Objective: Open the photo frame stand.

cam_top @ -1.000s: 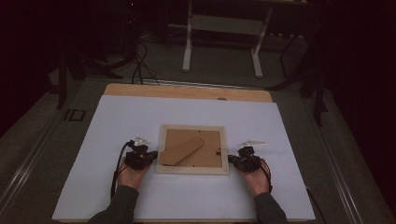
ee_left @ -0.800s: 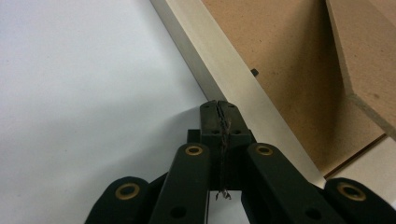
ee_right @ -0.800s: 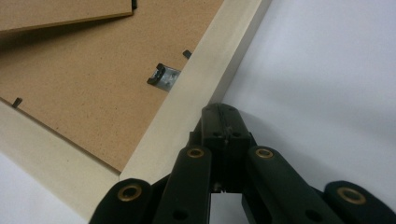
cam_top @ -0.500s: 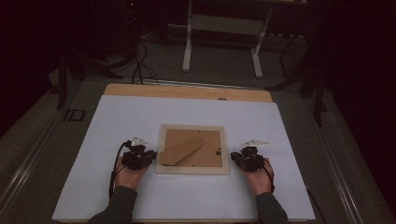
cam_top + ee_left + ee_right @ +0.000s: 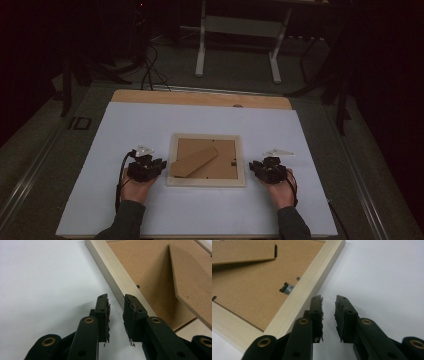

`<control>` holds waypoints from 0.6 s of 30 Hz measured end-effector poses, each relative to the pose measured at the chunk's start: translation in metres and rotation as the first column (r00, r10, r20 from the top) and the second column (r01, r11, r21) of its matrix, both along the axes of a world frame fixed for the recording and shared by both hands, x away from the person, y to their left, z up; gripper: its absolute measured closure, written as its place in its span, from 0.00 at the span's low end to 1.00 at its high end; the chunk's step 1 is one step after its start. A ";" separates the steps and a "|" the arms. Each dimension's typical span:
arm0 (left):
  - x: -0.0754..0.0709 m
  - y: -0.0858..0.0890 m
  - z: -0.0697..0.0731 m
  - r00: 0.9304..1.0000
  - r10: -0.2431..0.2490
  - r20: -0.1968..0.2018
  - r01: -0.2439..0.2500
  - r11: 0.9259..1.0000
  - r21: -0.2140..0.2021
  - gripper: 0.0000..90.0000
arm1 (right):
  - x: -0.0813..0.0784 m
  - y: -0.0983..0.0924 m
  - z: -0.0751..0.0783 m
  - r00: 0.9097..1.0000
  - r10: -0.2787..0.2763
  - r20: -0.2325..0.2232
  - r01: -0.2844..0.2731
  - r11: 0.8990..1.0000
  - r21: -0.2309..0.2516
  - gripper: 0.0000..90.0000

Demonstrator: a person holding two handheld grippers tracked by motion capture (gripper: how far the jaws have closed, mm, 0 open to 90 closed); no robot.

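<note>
My left gripper (image 5: 155, 166) sits just beside the left rail of the picture frame (image 5: 206, 180), jaws just been opening, slightly parted, nothing between them. The frame lies face down mid-table, backing board (image 5: 220, 155) and stand (image 5: 192, 161) still on. My right gripper (image 5: 256, 166), by the right rail, likewise parting, empty. Judging by this, all the work remains

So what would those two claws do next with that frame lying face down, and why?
Probably open a little wider and slide inward to pinch the frame's side rails. The left claw and right claw have just been opening, each with nothing between its jaws, and each sits beside one wooden edge. The gap still looks narrow for the rail.
</note>
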State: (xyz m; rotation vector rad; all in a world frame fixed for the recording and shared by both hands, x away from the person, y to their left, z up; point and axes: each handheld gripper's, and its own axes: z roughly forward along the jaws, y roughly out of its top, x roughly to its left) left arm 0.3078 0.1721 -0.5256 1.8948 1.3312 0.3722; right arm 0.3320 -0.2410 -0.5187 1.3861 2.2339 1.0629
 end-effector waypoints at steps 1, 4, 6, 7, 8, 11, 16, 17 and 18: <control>0.000 0.000 0.001 1.000 -0.001 0.002 0.001 1.000 -0.005 0.82 | 0.000 0.000 0.000 1.000 0.001 -0.003 -0.001 1.000 0.002 0.83; -0.002 0.001 0.003 1.000 0.000 0.004 0.000 1.000 -0.024 0.80 | -0.001 0.000 0.000 1.000 0.004 -0.004 -0.004 1.000 0.004 0.82; -0.003 0.002 0.005 1.000 -0.001 0.010 0.002 0.999 -0.035 0.79 | -0.001 -0.001 0.001 1.000 0.009 0.000 -0.009 1.000 0.003 0.82; -0.003 0.002 0.007 1.000 -0.004 0.005 0.004 0.999 -0.038 0.78 | -0.001 -0.001 0.001 1.000 0.007 0.000 -0.007 1.000 0.003 0.82; -0.004 0.002 0.009 1.000 -0.011 0.007 0.011 0.999 -0.040 0.76 | -0.001 -0.001 0.001 1.000 0.007 0.000 -0.007 1.000 0.005 0.81; -0.006 0.006 0.019 0.999 -0.018 0.035 0.019 0.999 -0.051 0.75 | -0.001 -0.002 0.001 1.000 0.006 -0.003 -0.006 1.000 0.006 0.81; -0.010 0.012 0.030 0.998 -0.032 0.057 0.037 0.995 -0.088 0.71 | -0.001 -0.003 0.002 1.000 0.006 -0.001 -0.006 1.000 0.010 0.79; -0.010 0.013 0.031 0.998 -0.037 0.059 0.042 0.995 -0.092 0.70 | -0.001 -0.003 0.002 1.000 0.007 -0.003 -0.007 1.000 0.012 0.79; -0.010 0.012 0.032 0.997 -0.042 0.061 0.048 0.994 -0.094 0.69 | -0.001 -0.003 0.003 1.000 0.008 -0.004 -0.008 1.000 0.017 0.78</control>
